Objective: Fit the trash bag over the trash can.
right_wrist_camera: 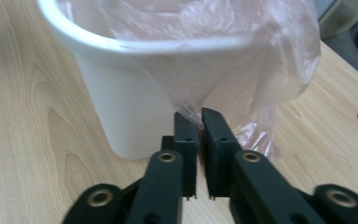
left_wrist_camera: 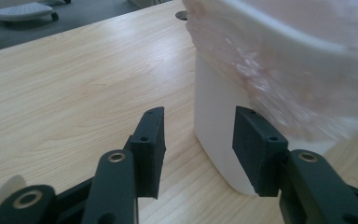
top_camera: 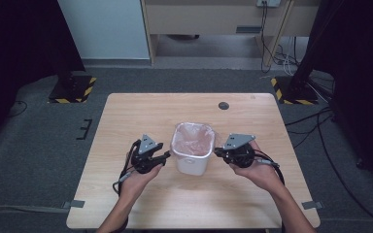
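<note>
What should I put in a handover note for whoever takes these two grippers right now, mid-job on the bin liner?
Right gripper: shut on the plastic liner, pinching the film that hangs outside the white bin.
Left gripper: open, nothing between its jaws; one pad is beside the bin wall.
Things: bin upright mid-table, liner inside and folded over the rim.
Done: liner seated, one side gripped.
Left: probably a grip on the left side; whether the liner is being fitted or pulled out, I cannot tell.

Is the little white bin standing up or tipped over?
Standing up. The white bin rests on its base on the table, its open top facing up, the pinkish bag draped over its rim.
</note>
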